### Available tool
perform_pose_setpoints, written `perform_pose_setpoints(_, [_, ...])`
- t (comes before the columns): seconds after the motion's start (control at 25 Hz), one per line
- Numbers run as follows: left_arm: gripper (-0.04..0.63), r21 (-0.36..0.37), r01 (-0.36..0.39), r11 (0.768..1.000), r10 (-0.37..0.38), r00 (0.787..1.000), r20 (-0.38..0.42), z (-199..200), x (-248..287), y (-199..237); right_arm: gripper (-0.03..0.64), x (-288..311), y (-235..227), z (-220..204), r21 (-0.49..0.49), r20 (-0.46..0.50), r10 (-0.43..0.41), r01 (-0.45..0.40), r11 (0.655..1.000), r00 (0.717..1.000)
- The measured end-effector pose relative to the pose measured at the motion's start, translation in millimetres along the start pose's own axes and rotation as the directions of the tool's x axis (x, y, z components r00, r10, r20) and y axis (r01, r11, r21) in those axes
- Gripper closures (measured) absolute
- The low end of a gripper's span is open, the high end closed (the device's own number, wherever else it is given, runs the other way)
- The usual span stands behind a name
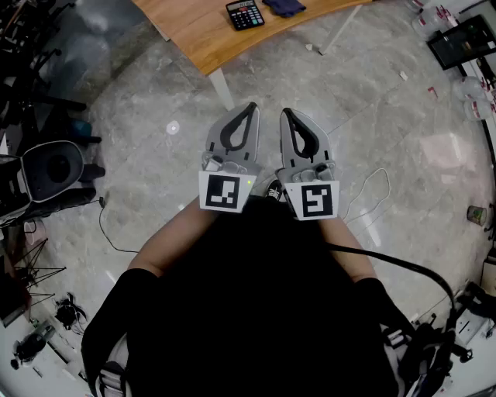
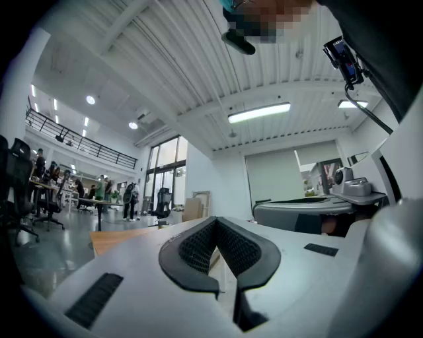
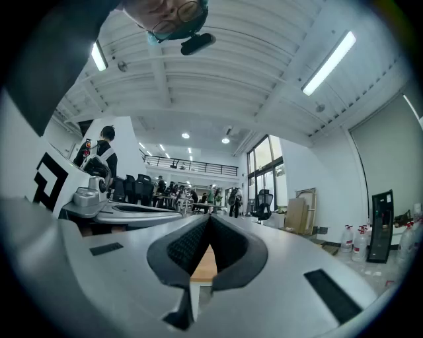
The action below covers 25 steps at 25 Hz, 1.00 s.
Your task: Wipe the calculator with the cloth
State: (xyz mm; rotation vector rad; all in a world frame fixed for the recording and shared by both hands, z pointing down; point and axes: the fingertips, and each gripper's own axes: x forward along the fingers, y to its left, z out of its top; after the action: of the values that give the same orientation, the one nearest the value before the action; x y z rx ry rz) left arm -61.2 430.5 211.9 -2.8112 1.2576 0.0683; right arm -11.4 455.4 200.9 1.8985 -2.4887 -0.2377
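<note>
A: Grey shells with black pads: how do my two grippers stand?

B: Your left gripper (image 1: pixel 251 106) is closed, its pads meeting at the tips, and it carries nothing. Your right gripper (image 1: pixel 285 112) is the same: jaws together, empty. You hold both level and side by side, near each other but apart. Their tips point toward twelve o'clock in the head view. Each has its marker cube at the six o'clock end, against your black top.

A: And the calculator?

B: The calculator (image 1: pixel 245 14) lies flat on the wooden table (image 1: pixel 194 35), close to the table's near edge. It is at twelve o'clock from your grippers and well apart from them. The cloth (image 1: pixel 284 7), dark blue and bunched, lies just beside the calculator on its three o'clock side. Whether the two touch I cannot tell. Neither gripper touches either one.

A: What lies between me and them?

B: Grey marbled floor (image 1: pixel 155 108). A white table leg (image 1: pixel 222 87) comes down at about eleven o'clock from your left gripper. A thin white cable (image 1: pixel 370 194) loops on the floor at three o'clock from your right gripper. A black office chair (image 1: pixel 53 167) stands at nine o'clock, well apart from your left one. In the right gripper view a strip of the wooden tabletop shows in the opening behind the closed pads. A few bottles (image 3: pixel 353 244) stand at about three o'clock in that view.
</note>
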Motion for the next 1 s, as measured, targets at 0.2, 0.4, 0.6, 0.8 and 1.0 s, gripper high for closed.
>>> perform_pose_setpoints(0.2, [0.589, 0.006, -0.004, 1.0, 0.004, 1.0, -0.009, -0.8, -1.2, -8.4, 0.602, -6.5, -3.8, 2.5, -0.007, 0.008, 0.004, -0.004, 1.0, 1.0])
perform_pose_setpoints(0.4, [0.589, 0.005, -0.025, 1.0, 0.025, 0.999, -0.024, -2.8, 8.7, -11.2, 0.601, -3.3, -16.0, -0.5, 0.006, 0.005, 0.018, -0.018, 1.0, 1.0])
perform_pose_setpoints(0.6, [0.589, 0.007, -0.065, 0.998, 0.066, 0.997, -0.037, -2.2, 17.2, -21.7, 0.601, -7.8, -32.5, -0.6, 0.03, 0.005, 0.054, -0.054, 0.998, 0.999])
perform_pose_setpoints(0.8, [0.589, 0.015, -0.109, 0.994, 0.11, 0.993, -0.043, -7.6, 3.5, -31.4, 0.602, -19.9, -24.4, -1.2, 0.009, 0.033, 0.102, -0.103, 0.995, 0.994])
perform_pose_setpoints(1.0, [0.589, 0.018, -0.114, 0.993, 0.115, 0.992, -0.061, -9.7, 29.7, -43.6, 0.601, -15.3, -56.8, -3.9, 0.037, 0.036, 0.092, -0.093, 0.995, 0.995])
